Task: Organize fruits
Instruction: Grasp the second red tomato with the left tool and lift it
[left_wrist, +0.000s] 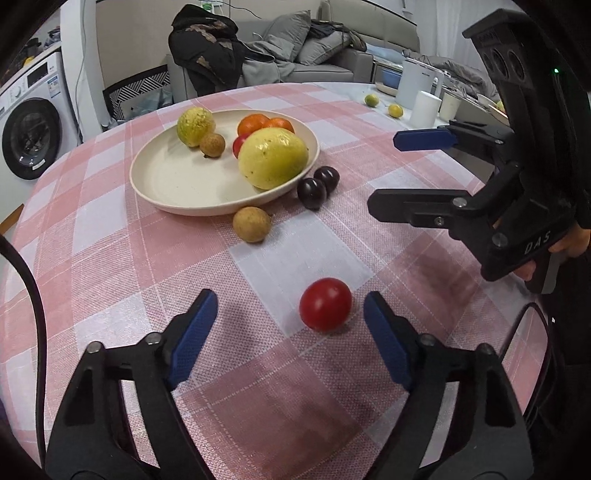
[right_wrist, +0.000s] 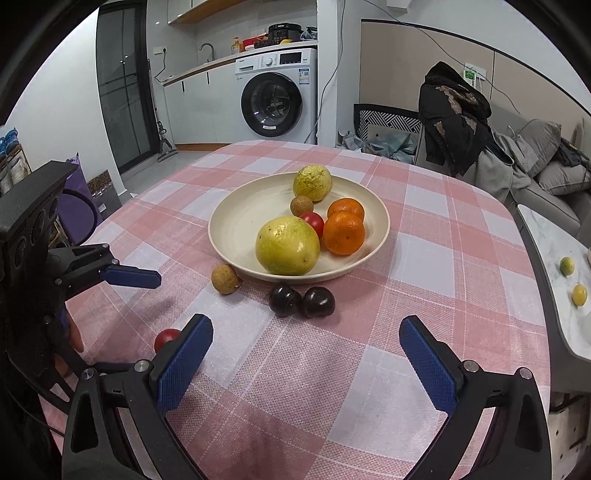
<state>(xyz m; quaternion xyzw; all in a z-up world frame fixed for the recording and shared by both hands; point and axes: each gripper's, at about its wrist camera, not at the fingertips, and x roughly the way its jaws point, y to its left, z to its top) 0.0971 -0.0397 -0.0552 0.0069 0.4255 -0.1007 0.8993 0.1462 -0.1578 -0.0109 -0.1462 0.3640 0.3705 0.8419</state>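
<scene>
Left tongs (left_wrist: 290, 314): spread wide, holding nothing; blue pads low over the bench.
Small round red tomato-like fruit (left_wrist: 325, 309): loose on the pink-and-white checked cloth of the bench (left_wrist: 110, 258), between the left pads, close to the right-hand pad and apart from the left-hand one. Round, no long axis. The left tongs are much the nearer; judged the next pick.
Right tongs (right_wrist: 306, 334): spread wide, empty; aimed toward the dark pair, which lie ahead and well short of the pads.
Cream round shallow plate (left_wrist: 166, 177): beyond the red fruit, to its left in the left wrist view.
On the plate, counted: yellow-green lumpy round fruits, two (left_wrist: 272, 158); glossy orange mandarins, two (right_wrist: 343, 232); small tan rough-skinned round fruit, one (left_wrist: 212, 145); small red fruit, one (right_wrist: 312, 221).
Off the plate, counted: tan round fruit, one (left_wrist: 252, 224), just beside the rim; dark purple glossy round fruits, two (left_wrist: 312, 193), touching each other; red fruit, one.
Side counter: small yellow-green citrus fruits, two (right_wrist: 567, 266).
</scene>
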